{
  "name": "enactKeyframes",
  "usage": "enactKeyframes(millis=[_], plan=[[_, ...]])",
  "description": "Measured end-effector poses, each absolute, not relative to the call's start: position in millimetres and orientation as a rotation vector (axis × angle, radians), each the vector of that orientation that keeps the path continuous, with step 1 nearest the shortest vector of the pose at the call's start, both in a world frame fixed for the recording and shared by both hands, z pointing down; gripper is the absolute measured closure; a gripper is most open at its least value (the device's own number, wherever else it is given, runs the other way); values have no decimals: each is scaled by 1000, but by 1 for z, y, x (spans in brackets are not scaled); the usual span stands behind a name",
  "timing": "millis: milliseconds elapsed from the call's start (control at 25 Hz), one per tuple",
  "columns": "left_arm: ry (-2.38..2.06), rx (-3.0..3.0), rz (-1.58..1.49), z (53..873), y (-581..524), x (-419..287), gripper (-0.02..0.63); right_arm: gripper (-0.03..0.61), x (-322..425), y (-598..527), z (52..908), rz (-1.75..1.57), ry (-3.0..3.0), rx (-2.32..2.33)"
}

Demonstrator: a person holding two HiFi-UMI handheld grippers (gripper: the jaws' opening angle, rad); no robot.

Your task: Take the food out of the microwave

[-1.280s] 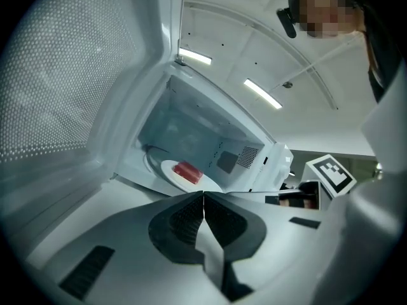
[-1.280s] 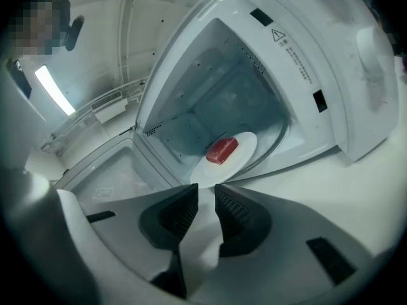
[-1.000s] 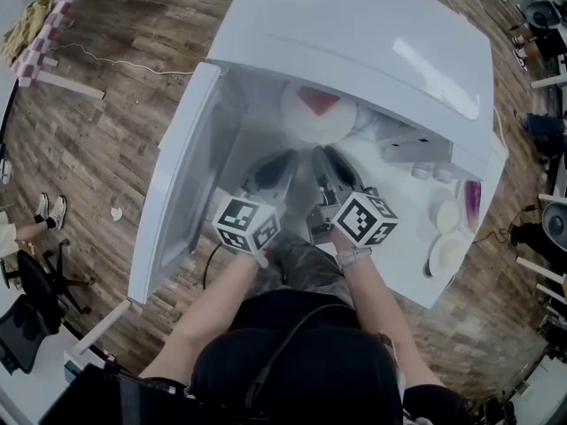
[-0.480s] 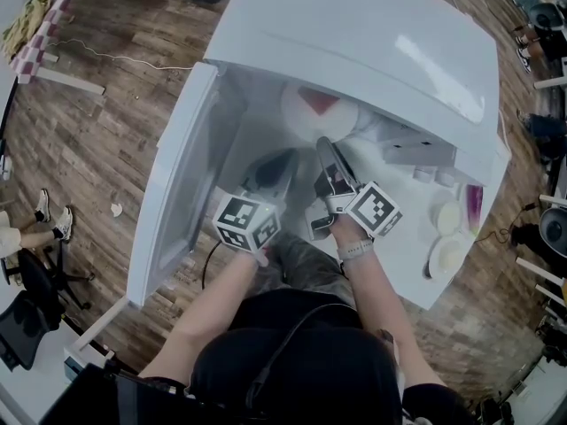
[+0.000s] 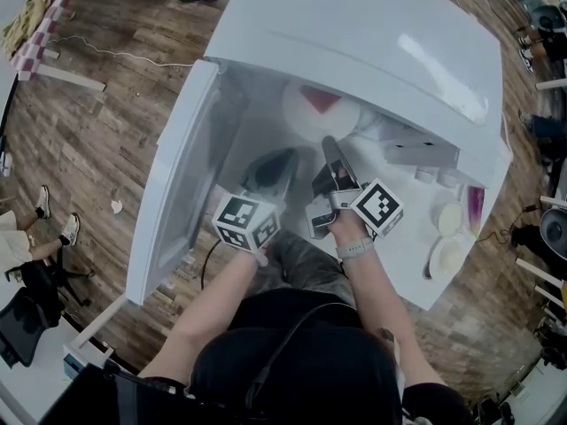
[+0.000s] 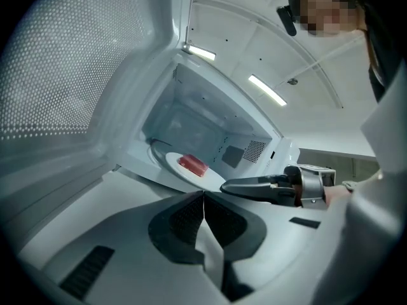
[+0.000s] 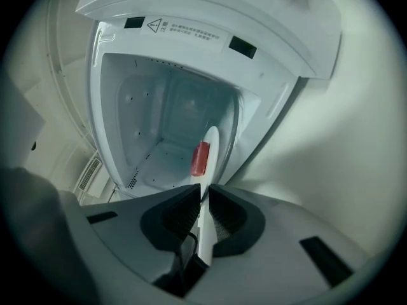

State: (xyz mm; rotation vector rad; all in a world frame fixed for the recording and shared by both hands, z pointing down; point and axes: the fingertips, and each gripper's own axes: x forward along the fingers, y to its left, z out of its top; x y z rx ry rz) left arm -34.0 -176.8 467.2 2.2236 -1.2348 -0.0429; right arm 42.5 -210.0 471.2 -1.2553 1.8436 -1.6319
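The white microwave [image 5: 381, 34] stands with its door [image 5: 173, 184] swung open to the left. Inside, a white plate [image 5: 306, 122] carries a red piece of food [image 5: 321, 103]. My right gripper [image 5: 330, 144] is rolled onto its side at the plate's near rim, its jaws closing. In the right gripper view the plate [image 7: 211, 146] runs edge-on between the two pads of the right gripper [image 7: 202, 192], with the food [image 7: 200, 159] just beyond them. My left gripper [image 5: 282, 162] is shut and empty at the microwave's mouth; in its own view the left gripper [image 6: 203, 196] points at the plate [image 6: 175, 167].
Two white dishes [image 5: 447, 215] [image 5: 447, 255] and a purple-rimmed one [image 5: 472, 204] sit on the white table [image 5: 416, 277] to the microwave's right. The open door walls off the left side. Wooden floor [image 5: 97, 140] surrounds the table.
My right gripper rolled onto its side, edged toward the plate and narrowed its jaws around the rim. The left gripper stayed still.
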Motion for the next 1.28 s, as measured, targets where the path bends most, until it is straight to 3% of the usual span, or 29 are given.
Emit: enactKeyframes(millis=[640, 880, 1280], plan=[[-1115, 2092, -227, 454, -182, -19, 600, 531, 50, -201, 467, -1613, 1830, -1213], [-1003, 1856, -391, 460, -187, -13, 507, 532, 52, -198, 465, -1617, 1839, -1189], [-890, 1660, -590, 462, -196, -15, 503, 532, 56, -190, 463, -1624, 1843, -1167]])
